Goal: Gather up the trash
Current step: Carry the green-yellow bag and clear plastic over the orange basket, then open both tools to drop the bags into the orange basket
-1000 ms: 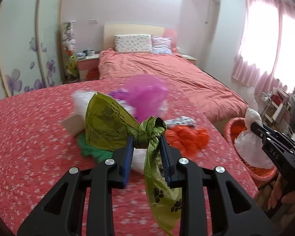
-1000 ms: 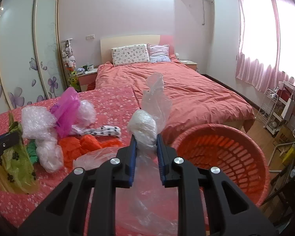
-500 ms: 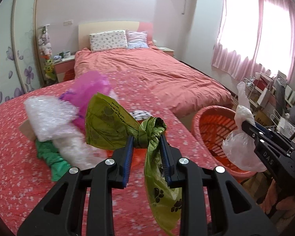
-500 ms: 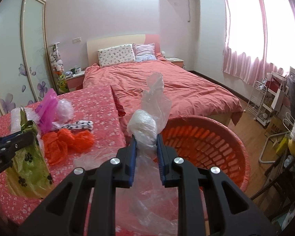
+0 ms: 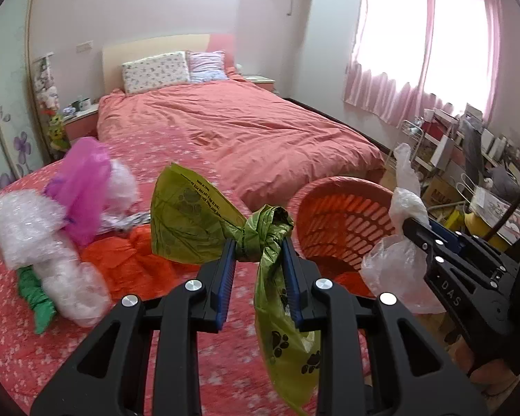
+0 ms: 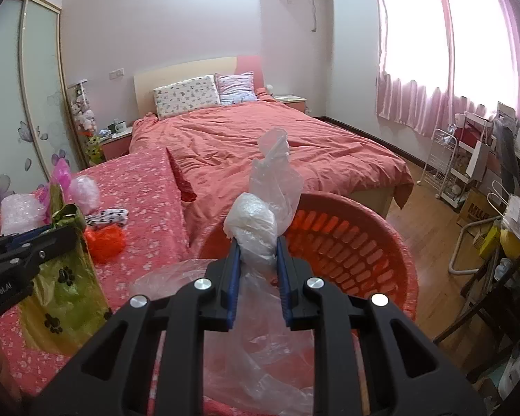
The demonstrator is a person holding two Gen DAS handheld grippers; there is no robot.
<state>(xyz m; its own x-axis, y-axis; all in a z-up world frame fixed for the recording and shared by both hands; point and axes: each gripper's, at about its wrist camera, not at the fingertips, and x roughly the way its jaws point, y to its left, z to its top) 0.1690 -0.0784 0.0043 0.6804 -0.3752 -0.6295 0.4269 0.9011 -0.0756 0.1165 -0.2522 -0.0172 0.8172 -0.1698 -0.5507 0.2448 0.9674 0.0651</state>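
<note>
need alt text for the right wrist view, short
The right gripper is shut on a crumpled clear plastic bag, held over the rim of an orange laundry-style basket. At left, the left gripper holds a green paw-print bag above a red floral bedcover strewn with more trash.

1. "DAS" stands in pale letters on the black body of the right tongs [image 5: 416,230].
2. "enRobot.AI", cut off at the picture's edge, stands on the left tongs [image 6: 71,232].
3. Small print on the green bag [image 5: 190,222] is too fine to read.

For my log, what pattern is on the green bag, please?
Black paw prints on the green bag; left wrist view.
</note>
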